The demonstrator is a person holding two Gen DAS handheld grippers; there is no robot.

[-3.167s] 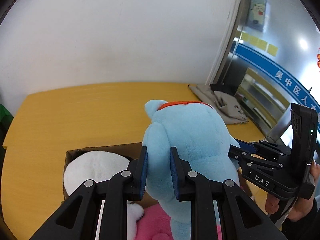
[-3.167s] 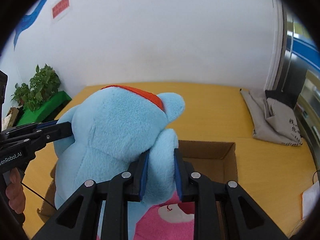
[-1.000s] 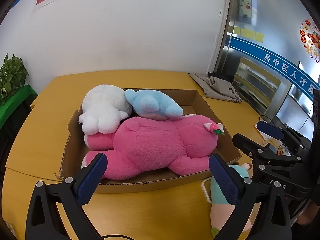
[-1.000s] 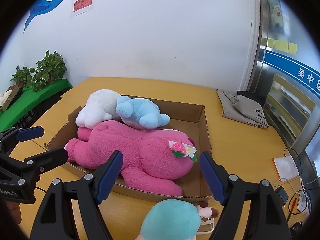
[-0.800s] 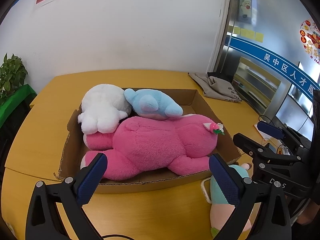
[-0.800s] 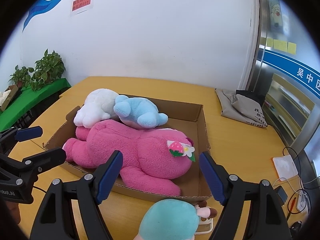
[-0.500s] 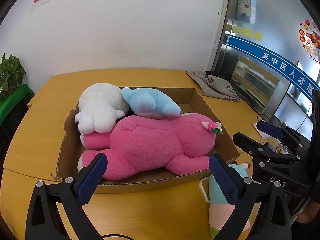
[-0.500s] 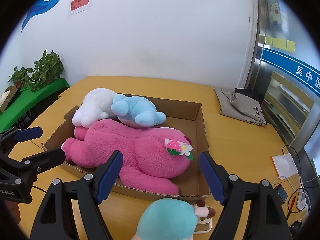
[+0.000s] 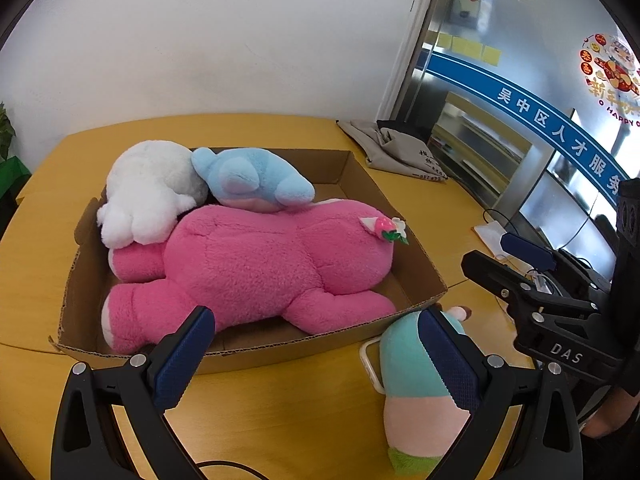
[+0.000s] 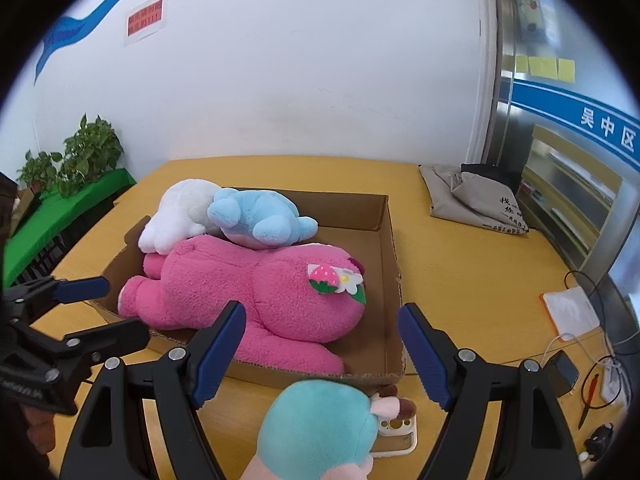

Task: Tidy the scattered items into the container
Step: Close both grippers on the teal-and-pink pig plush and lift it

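Teal plush (image 10: 320, 420) lies on the desk (image 9: 280, 420) just outside the cardboard box (image 9: 420, 264), where pink (image 9: 248, 264), white (image 9: 152, 188) and blue (image 9: 252, 180) plushes pile up. Left gripper (image 9: 316, 356) and right gripper (image 10: 320, 356) both gape wide, holding nothing.

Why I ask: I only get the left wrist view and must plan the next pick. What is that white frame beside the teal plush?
Observer: In the right wrist view, the teal plush overlaps a small white tray with round holes.
Operator: Anything loose further right?
Observer: A black adapter and a red-handled tool lie among cables.
Operator: Is the right gripper on the plush?
Observer: No. The right gripper is open, with the plush low between its fingers, untouched.
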